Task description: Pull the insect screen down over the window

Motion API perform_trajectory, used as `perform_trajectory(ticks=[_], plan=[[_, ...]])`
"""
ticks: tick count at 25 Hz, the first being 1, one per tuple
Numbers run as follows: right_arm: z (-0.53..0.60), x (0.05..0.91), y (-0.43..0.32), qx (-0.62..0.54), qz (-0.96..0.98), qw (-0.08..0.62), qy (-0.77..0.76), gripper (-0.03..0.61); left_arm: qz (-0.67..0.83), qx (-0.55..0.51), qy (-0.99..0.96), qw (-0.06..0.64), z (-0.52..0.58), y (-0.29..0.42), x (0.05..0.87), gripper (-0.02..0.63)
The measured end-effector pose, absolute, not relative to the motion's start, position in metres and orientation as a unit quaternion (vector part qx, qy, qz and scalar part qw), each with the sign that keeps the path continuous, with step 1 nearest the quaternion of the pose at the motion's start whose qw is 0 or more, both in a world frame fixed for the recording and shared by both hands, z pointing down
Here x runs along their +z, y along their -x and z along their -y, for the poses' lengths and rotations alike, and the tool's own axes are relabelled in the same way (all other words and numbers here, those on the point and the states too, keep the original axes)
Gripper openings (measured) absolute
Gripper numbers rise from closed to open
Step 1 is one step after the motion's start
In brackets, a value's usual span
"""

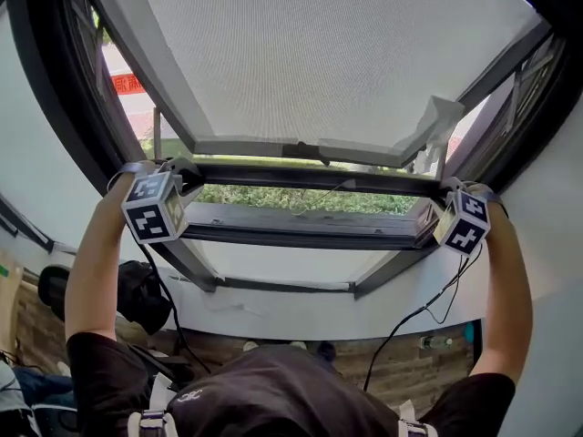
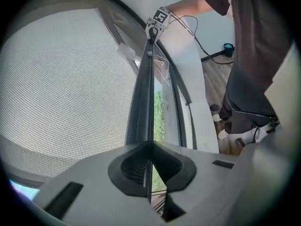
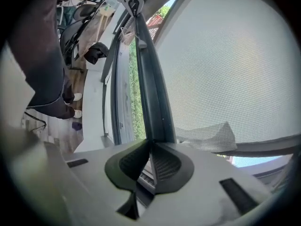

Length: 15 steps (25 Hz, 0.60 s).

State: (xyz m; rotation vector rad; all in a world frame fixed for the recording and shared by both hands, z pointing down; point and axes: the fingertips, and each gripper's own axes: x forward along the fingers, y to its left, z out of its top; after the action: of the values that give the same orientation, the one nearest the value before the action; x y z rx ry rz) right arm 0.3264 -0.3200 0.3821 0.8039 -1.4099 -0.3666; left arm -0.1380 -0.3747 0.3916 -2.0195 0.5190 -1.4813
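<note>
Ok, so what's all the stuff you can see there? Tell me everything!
insect screen: one, pale grey mesh, over the upper window
screen bar: one, dark grey, along the screen's bottom edge
window frame: one, black, around the opening
grass: green, outside, below the bar
red sign: one, outside, upper left
bag: one, black, lower left by the wall
cable: one, black, hanging below the right gripper
arms: two, bare, reaching up
grippers: two, grey; left gripper and right gripper clamp the bar's ends
</note>
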Motion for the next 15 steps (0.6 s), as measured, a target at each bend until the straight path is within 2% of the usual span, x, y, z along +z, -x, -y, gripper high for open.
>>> perform_trajectory(ticks=[10, 15], plan=[[0.314, 0.488, -0.333, -0.15, 0.622, 0.687, -0.345, 0.031, -0.182, -0.558, 0.778, 0.226, 0.37, 0.136, 0.497, 0.035], [0.317, 0.508, -0.333, -0.155, 0.621, 0.685, -0.347, 0.029, -0.194, -0.567, 0.768, 0.225, 0.374, 0.136, 0.519, 0.035]])
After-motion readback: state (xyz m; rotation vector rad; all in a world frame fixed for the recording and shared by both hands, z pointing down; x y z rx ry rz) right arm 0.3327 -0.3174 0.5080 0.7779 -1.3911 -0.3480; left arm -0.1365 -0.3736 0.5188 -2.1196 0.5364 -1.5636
